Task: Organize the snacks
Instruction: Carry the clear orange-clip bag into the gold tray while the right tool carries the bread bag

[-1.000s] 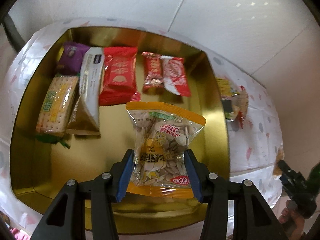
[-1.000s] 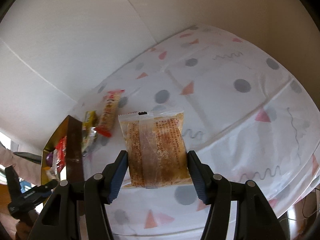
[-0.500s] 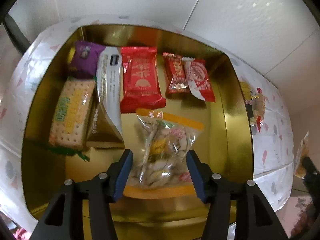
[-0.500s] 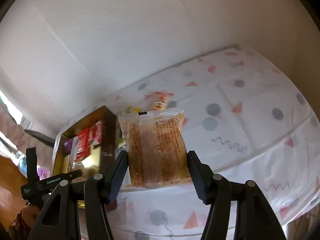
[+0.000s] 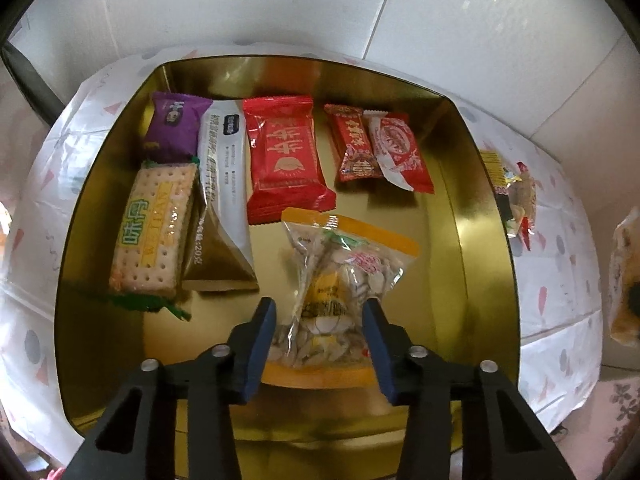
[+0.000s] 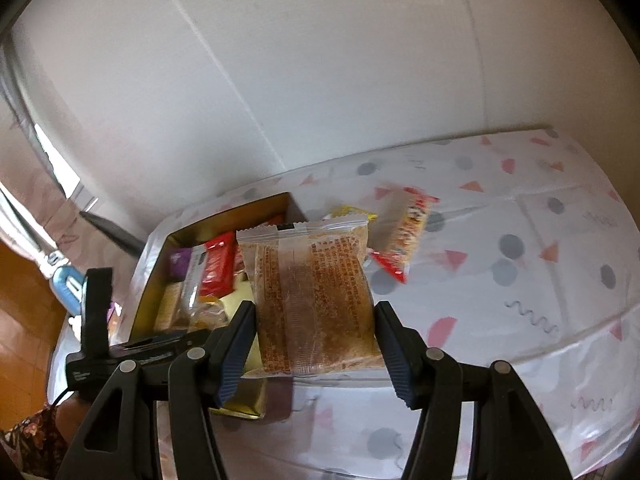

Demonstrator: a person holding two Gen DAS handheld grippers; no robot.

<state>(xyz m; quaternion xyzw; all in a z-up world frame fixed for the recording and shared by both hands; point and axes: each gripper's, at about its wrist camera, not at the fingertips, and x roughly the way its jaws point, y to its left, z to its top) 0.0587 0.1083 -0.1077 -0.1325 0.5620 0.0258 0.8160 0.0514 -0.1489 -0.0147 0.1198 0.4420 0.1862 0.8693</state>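
Observation:
A gold tin [image 5: 480, 240] holds several snack packs in a row at its far side. My left gripper [image 5: 320, 340] is over the tin's near part, its jaws around a clear bag of seeds [image 5: 340, 280] with an orange rim; the bag's far end rests on the tin floor. My right gripper [image 6: 312, 336] is shut on a clear pack of brown cake [image 6: 312, 292], held in the air right of the tin [image 6: 160, 248]. That pack shows at the right edge of the left wrist view [image 5: 624, 280].
Two loose snacks, one yellow [image 6: 352, 212] and one red-ended [image 6: 404, 240], lie on the patterned tablecloth [image 6: 520, 280] just right of the tin; they also show in the left wrist view [image 5: 516, 196]. A white wall stands behind the table.
My left gripper lowered the seed bag into the tin, where its far end now rests. My right gripper lifted the cake pack and swung it left toward the tin.

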